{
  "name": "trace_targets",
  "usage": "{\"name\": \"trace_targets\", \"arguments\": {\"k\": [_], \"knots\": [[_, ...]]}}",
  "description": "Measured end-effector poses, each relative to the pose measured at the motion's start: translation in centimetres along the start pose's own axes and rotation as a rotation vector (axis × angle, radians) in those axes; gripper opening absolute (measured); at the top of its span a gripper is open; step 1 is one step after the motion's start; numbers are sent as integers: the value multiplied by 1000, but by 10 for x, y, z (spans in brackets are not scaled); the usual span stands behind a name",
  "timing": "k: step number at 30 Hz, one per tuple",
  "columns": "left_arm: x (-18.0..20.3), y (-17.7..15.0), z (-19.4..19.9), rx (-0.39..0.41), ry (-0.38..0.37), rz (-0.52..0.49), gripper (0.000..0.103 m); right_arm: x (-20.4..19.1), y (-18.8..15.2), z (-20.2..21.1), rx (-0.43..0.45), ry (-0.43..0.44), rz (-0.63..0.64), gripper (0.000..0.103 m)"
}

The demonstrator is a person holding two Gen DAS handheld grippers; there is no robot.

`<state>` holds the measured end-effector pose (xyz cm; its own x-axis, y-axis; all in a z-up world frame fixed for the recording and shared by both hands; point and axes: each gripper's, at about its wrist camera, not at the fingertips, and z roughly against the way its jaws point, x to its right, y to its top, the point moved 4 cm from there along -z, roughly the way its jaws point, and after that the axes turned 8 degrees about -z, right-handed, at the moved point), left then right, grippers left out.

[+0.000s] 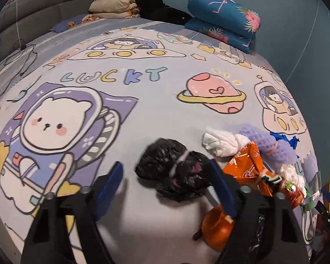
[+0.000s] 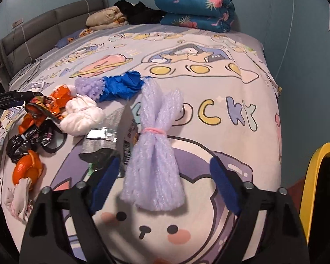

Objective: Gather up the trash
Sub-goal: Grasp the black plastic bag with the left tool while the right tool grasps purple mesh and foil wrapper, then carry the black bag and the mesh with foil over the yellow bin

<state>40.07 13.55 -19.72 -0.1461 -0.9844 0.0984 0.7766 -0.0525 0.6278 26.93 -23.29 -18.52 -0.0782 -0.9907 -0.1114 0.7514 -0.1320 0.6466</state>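
Because the right gripper (image 2: 162, 184) stands spread wide with nothing between its blue pads, the purple foam netting (image 2: 154, 151) lying just ahead of it on the bedspread (image 2: 242, 154) looks like the piece to take. It seems very light and springy, so it should squash easily; the best hold is probably at its narrow waist, where a pink rubber band (image 2: 153, 130) ties it and the bundle is firmest. It is pale lilac, ribbed, flared at both ends like a bow. Just to its left lies a crumpled silver wrapper (image 2: 101, 140), thin and probably slippery.

The left gripper (image 1: 167, 176) is also spread and holds nothing, with a black plastic bag (image 1: 173, 169) lying on the bed between and just beyond its pads. The bag is scrunched and glossy, soft and light, with a white strip across it; any raised fold would do for a pinch. Beside it are orange peel (image 1: 217, 226), an orange snack wrapper (image 1: 246, 162) and a white tissue wad (image 1: 222, 143). A yellow-rimmed bin (image 2: 319, 176) shows at the right edge.
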Motion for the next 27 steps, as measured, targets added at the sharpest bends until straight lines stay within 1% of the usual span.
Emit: {"name": "trace_targets", "arguments": {"k": [1, 2, 3, 4, 5, 6, 7, 8, 10, 13, 15, 22, 25, 27], "knots": [[2, -1, -2, -2, -10, 1, 60, 1, 0, -3, -13, 5, -5, 68], [4, -1, -4, -3, -19, 2, 55, 2, 0, -5, -18, 5, -8, 66], [7, -2, -6, -2, -24, -2, 49, 3, 1, -6, -21, 9, -16, 58], [9, -2, -7, 1, -30, -7, 47, 4, 1, -7, -26, 10, -24, 50], [10, -2, -7, 4, -37, -7, 41, 5, 1, -8, -31, 22, -37, 47], [12, -3, -7, 11, -49, -4, 38, 5, 2, -7, -36, 31, -47, 41], [13, -3, -6, 18, -50, -4, 37, 5, 2, -7, -37, 37, -50, 37], [13, -3, -5, 23, -53, -1, 35, 4, 1, -5, -39, 41, -43, 36], [12, -3, -2, 32, -73, 9, 32, 1, 1, 2, -29, 39, -18, 30], [9, -5, 7, 49, -101, 29, 29, 0, 1, 18, -16, 52, -13, 29], [7, -5, 14, 63, -120, 32, 23, 2, 1, 26, -9, 62, -22, 29], [8, -4, 45, 113, -130, 14, 22, 6, -2, 63, 22, 88, -44, 28], [12, -6, 58, 128, -145, 8, 22, 6, -8, 70, -6, 129, -64, 28], [17, -11, 66, 134, -156, -2, 22, 4, -18, 68, -37, 110, -47, 28]]}}
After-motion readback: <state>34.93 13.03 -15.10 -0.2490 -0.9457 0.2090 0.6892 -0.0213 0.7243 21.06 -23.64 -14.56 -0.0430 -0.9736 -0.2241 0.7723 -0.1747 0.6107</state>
